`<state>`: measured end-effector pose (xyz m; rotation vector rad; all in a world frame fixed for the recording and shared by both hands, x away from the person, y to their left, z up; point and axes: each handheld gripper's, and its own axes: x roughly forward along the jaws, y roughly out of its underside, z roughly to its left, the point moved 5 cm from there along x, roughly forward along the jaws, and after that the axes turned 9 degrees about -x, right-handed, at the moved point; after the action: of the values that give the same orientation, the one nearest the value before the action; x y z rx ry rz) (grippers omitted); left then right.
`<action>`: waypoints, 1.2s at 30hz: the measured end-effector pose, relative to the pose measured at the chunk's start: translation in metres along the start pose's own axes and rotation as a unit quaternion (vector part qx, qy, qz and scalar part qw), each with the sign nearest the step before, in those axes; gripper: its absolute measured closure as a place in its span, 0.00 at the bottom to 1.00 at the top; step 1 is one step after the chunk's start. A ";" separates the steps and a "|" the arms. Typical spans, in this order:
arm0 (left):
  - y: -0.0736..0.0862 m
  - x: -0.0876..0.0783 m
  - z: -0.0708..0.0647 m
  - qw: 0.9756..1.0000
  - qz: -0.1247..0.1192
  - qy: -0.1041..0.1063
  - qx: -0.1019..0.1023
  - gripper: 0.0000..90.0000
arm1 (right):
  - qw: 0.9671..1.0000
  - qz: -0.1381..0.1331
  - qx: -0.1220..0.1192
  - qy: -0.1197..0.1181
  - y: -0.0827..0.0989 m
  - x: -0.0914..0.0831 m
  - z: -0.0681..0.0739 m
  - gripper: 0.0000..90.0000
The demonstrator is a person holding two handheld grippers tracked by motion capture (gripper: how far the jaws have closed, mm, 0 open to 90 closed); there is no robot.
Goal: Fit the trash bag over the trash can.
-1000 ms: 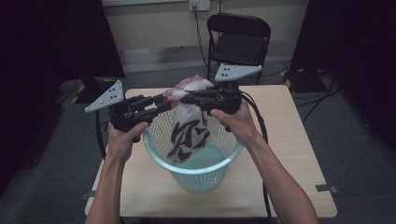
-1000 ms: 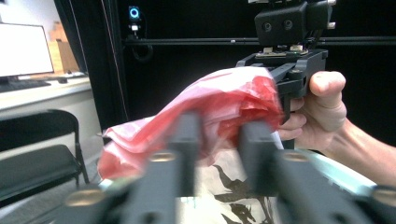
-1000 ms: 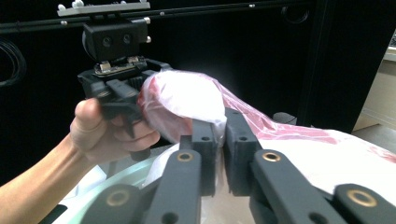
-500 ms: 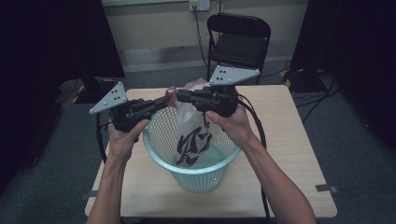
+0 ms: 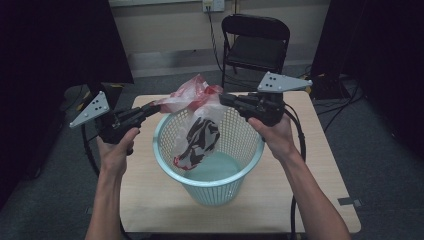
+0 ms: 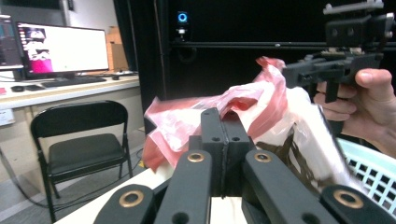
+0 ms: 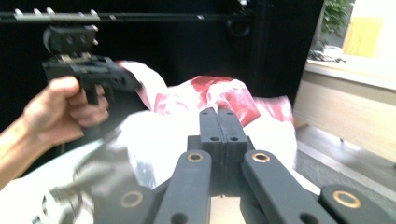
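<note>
A thin plastic bag [image 5: 197,135], white with red and black print, hangs into a pale teal mesh basket [image 5: 215,192] that stands on the wooden table [image 5: 310,200]. My left gripper [image 5: 152,107] is shut on the bag's red upper edge at the basket's left rim. My right gripper [image 5: 223,99] is shut on the opposite edge, so the bag's top is stretched between them. In the left gripper view the shut jaws [image 6: 224,116] press into the pink-red plastic [image 6: 187,121]. In the right gripper view the jaws [image 7: 217,114] are shut against the bag [image 7: 187,102].
A black folding chair [image 5: 255,47] stands behind the table. Black curtains hang at both sides. Cables trail off the table's right side [image 5: 300,125]. A desk with a lit monitor [image 6: 65,49] is in the background of the left gripper view.
Both hands have moved apart, left gripper to the left and right gripper to the right. The bag's top has been pulled wider over the basket.
</note>
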<state>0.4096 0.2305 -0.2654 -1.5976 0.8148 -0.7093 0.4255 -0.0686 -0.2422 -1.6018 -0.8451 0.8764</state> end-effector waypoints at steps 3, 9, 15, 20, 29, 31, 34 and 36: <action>0.005 -0.007 0.007 1.000 -0.001 -0.008 -0.008 1.00 | 1.000 0.011 0.002 0.009 0.012 -0.010 -0.004 1.00; 0.014 -0.021 0.022 0.999 -0.016 -0.023 -0.036 1.00 | 0.999 0.031 0.012 0.042 0.038 -0.030 -0.017 1.00; 0.020 -0.008 0.017 0.999 -0.011 -0.010 -0.050 0.76 | 0.997 0.045 0.012 0.054 0.050 -0.027 -0.020 1.00; 0.021 0.000 0.002 1.000 0.006 0.011 -0.027 0.48 | 0.997 0.046 0.014 0.068 0.051 -0.024 -0.023 1.00; 0.027 0.020 -0.005 0.998 0.034 0.049 -0.012 1.00 | 0.996 0.046 0.015 0.073 0.053 -0.020 -0.026 1.00; 0.022 0.023 0.004 0.999 0.028 0.036 -0.021 1.00 | 0.996 0.044 0.017 0.076 0.051 -0.020 -0.029 1.00; 0.010 0.017 0.019 0.999 0.003 0.013 -0.030 1.00 | 0.996 0.034 0.015 0.082 0.047 -0.024 -0.034 1.00; 0.004 0.008 0.030 0.999 -0.017 -0.003 -0.040 1.00 | 0.995 0.031 0.017 0.091 0.048 -0.029 -0.039 1.00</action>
<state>0.4379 0.2407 -0.2747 -1.6876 0.8210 -0.7030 0.4493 -0.1202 -0.2797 -1.6568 -0.6514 0.7698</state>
